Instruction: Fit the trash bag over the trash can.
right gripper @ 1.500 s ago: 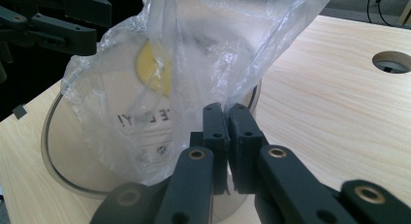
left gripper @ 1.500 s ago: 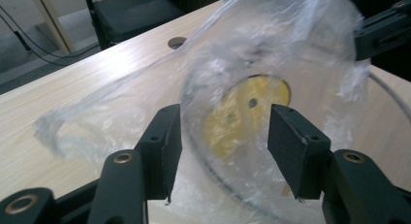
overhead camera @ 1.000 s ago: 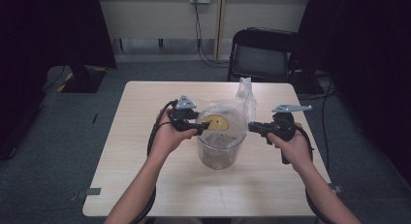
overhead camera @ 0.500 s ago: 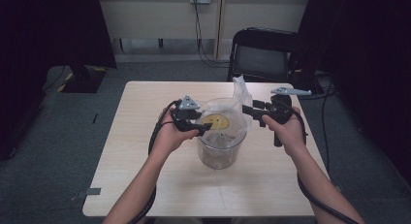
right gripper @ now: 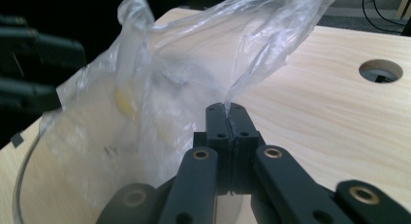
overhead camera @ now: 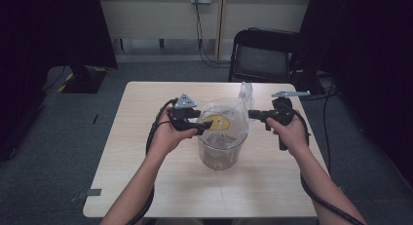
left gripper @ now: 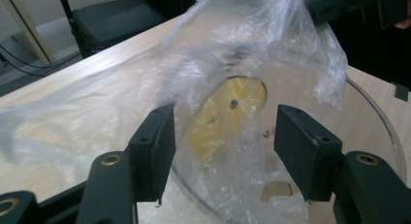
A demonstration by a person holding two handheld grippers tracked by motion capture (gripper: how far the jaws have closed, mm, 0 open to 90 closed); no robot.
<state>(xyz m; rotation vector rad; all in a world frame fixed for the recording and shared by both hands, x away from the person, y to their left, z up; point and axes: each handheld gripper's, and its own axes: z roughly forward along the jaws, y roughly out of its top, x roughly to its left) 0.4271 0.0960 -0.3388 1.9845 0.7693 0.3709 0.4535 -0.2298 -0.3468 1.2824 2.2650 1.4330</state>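
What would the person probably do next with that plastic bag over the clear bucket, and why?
Probably draw the right gripper outward to stretch the plastic bag over the clear bucket. Its jaws are shut on the bag's edge, while the left gripper stands open around loose film at the opposite rim.

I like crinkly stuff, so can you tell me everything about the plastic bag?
The plastic bag is thin, clear and crinkled. It sits in a clear round container on the wooden table, draping over the rim, with one corner sticking up. Something round and yellow shows through it. The right gripper has its jaws pinched shut on one edge of the film. The left gripper has open jaws either side of the bag.
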